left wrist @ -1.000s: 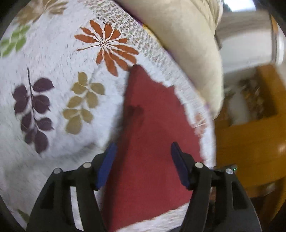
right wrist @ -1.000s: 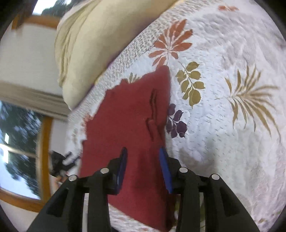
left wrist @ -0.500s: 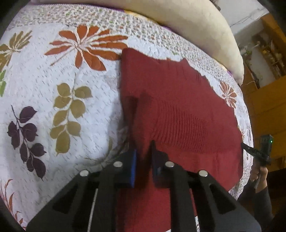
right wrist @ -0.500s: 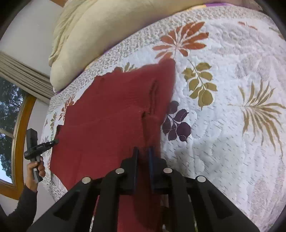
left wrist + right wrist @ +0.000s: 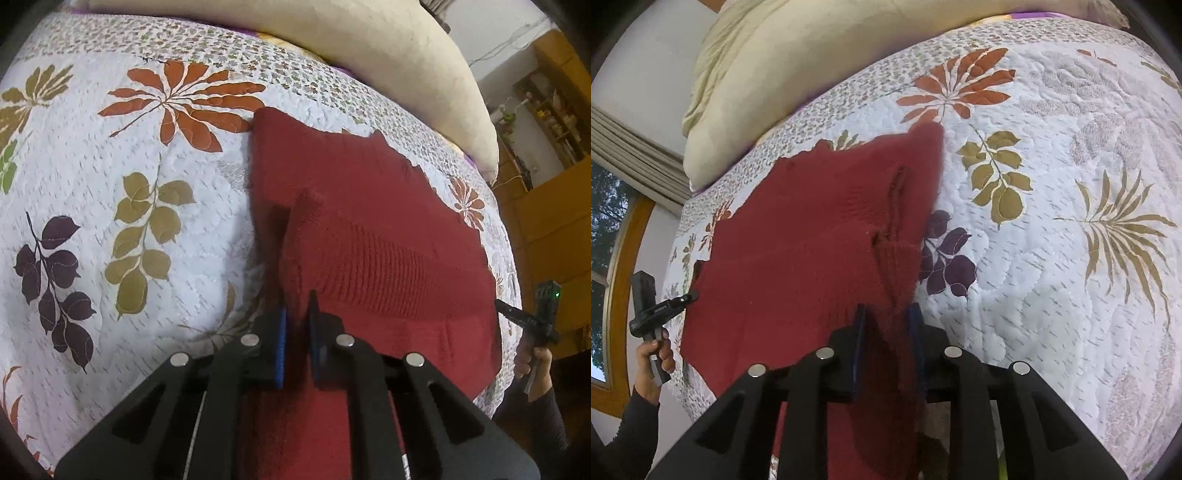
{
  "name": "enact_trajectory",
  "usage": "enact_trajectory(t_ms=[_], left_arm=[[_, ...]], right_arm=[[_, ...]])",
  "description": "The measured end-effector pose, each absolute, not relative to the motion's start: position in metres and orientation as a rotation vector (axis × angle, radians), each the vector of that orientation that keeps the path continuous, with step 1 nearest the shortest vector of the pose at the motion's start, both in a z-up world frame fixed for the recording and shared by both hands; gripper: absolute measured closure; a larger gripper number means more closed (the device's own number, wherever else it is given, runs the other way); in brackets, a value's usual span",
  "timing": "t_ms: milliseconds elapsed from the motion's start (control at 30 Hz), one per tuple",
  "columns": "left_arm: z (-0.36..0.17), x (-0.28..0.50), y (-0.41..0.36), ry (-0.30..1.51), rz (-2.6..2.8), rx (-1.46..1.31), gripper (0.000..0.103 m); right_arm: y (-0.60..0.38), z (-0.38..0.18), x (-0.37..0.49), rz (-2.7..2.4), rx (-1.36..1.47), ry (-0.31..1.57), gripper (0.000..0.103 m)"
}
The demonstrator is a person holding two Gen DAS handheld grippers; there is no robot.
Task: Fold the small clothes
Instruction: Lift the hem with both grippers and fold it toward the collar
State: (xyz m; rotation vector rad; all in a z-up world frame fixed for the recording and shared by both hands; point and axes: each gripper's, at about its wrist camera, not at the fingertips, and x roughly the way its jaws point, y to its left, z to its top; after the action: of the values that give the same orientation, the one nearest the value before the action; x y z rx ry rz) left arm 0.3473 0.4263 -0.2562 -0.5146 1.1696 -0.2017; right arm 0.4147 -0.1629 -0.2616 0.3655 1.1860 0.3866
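Bed with leaf-print quilt (image 5: 110, 177), red knit garment (image 5: 369, 229), cream pillow (image 5: 798, 70)

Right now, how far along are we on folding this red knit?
Done: the red knit garment lies spread on the floral quilt. In hand: both the left gripper and right gripper have their jaws pinched on its near edge, fabric bunched between them. Left: no fold is laid over yet, so every fold remains.

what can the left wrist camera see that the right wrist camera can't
Only the left wrist view shows wooden furniture and a cluttered shelf. Only the right wrist view shows a window with a curtain. Both show the red garment on the leaf-print quilt, the cream pillow, and a hand-held gripper shut on the garment's edge.
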Motion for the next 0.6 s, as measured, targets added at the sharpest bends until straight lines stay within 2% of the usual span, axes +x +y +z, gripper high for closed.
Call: enact_trajectory(t_ms=[67,100,400,600], left_arm=[[-0.254,0.345,0.426,1.157,-0.202,-0.516,0.095],[-0.252,0.343,0.426,1.15,-0.201,-0.518,0.095],[-0.19,0.332,0.421,1.017,-0.246,-0.486,0.096],[-0.156,0.362,0.424,0.961,-0.252,-0.454,0.096]], right_arm=[[-0.162,-0.26,0.413,0.391,0.358,1.182,0.093],[-0.161,-0.257,0.412,0.39,0.352,1.171,0.094],[-0.159,-0.193,0.4,0.414,0.327,1.031,0.095],[-0.154,-0.157,0.422,0.395,0.303,0.966,0.095]])
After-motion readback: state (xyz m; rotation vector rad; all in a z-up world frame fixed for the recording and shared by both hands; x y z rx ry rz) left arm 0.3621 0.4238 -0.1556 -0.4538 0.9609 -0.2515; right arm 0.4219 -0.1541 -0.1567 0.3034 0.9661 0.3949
